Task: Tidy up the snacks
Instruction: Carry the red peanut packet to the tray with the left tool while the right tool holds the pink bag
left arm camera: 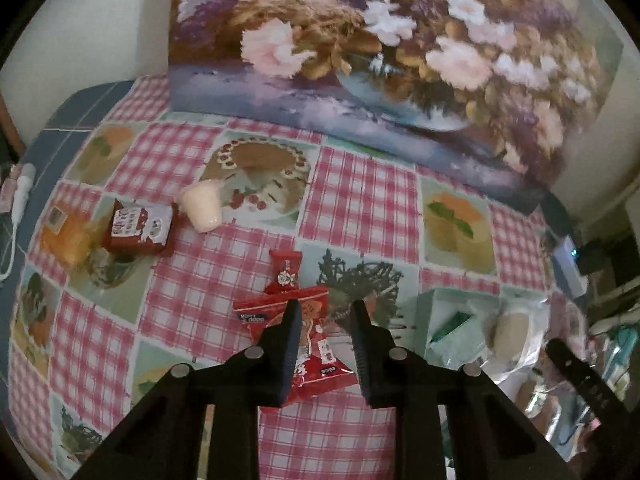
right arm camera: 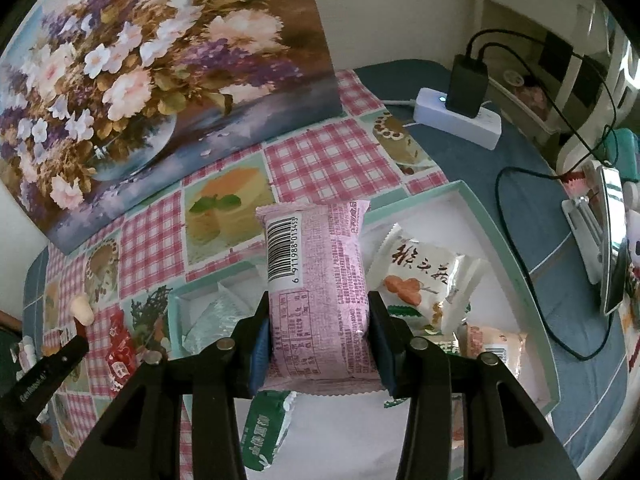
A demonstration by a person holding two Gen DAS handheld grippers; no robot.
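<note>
Snacks are lying across the checked tablecloth (left arm camera: 360, 200) — the left gripper (left arm camera: 326, 320), jaws nearly closed, is pinching a red snack packet (left arm camera: 316, 356); the right gripper (right arm camera: 318, 312) is clamping a pink snack pack (right arm camera: 320, 280) over the mint-rimmed box (right arm camera: 496, 232).

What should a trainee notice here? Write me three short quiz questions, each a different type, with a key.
1. True or false: the right gripper grips a pink snack packet with its barcode facing the camera.
2. Where does the small white cup lie? A) in the green box B) on the checked tablecloth C) on the power strip
3. What is plugged into the white power strip?

Key: 1 true; 2 B; 3 a black charger.
</note>
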